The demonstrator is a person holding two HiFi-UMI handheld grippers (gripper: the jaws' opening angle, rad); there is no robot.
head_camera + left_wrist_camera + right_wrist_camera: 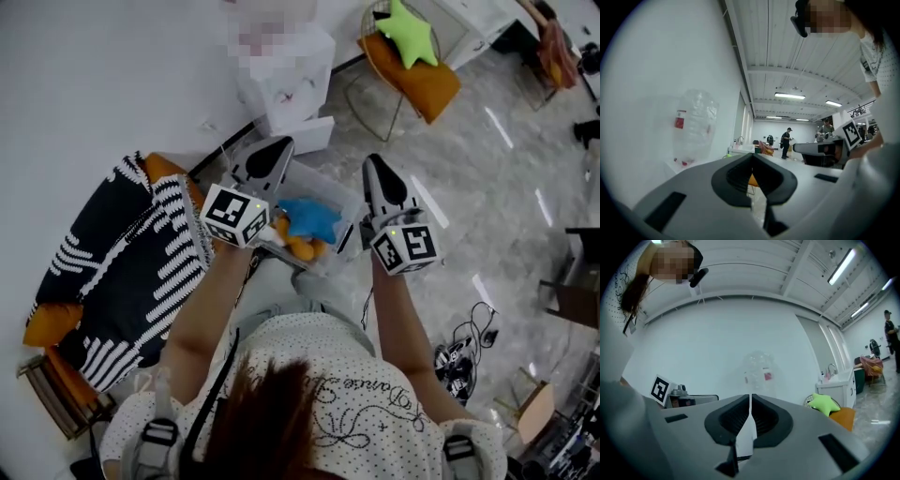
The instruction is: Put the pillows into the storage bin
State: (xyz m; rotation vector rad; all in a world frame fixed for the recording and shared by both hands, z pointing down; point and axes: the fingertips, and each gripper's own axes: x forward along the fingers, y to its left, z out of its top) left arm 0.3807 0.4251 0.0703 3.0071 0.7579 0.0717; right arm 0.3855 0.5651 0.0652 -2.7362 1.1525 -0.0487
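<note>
Two pillows — a blue pillow (309,217) and an orange pillow (302,247) — are lying inside the clear storage bin (330,187); over it, the left gripper (277,143) and right gripper (375,162) are hanging closed, gripping nothing.

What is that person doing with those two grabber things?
A person holds a grabber in each hand and is packing pillows into a clear bin on the floor. Right now the left gripper and the right gripper are both shut and empty, held up above the bin. A blue pillow and something orange already lie inside. A black-and-white striped cushion and a green star pillow sit on chairs, outside the bin.
</note>
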